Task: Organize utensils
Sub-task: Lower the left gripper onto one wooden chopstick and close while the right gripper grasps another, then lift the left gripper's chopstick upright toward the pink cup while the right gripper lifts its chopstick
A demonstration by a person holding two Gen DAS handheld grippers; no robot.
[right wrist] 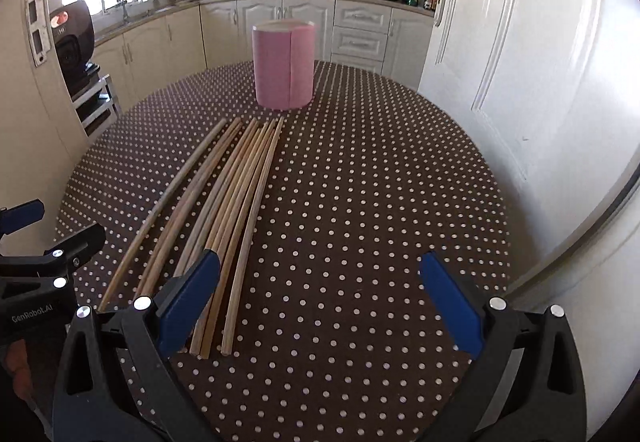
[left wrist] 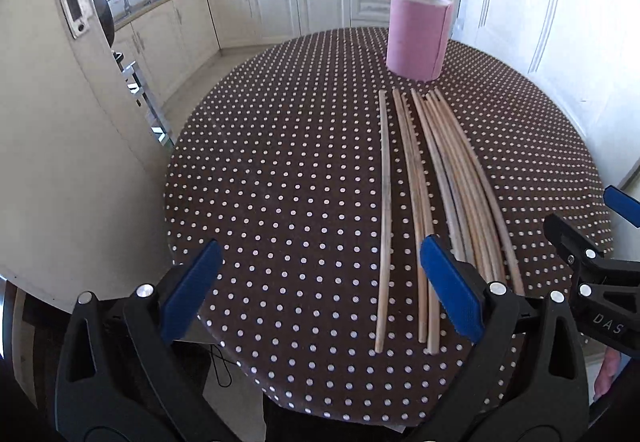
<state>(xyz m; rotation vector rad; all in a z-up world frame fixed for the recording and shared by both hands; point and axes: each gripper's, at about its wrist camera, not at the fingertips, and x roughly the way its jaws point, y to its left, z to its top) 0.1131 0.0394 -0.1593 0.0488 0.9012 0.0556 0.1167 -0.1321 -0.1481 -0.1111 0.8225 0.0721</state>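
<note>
Round table [left wrist: 280, 170] under a brown polka-dot cloth, filling the middle of both views. Pink cylindrical holder [left wrist: 418, 36] upright toward 12 o'clock on it, near the far edge. Wooden chopsticks [left wrist: 444, 178] laid flat in a loose row, far tips close to the holder but apart from it, one stick [left wrist: 384, 210] slightly separate at 9 o'clock of the bunch. Left gripper [left wrist: 320, 286] spread wide, empty, above the near ends. Right gripper [right wrist: 320, 298] likewise agape, holding nothing, at 3 o'clock of the sticks.
</note>
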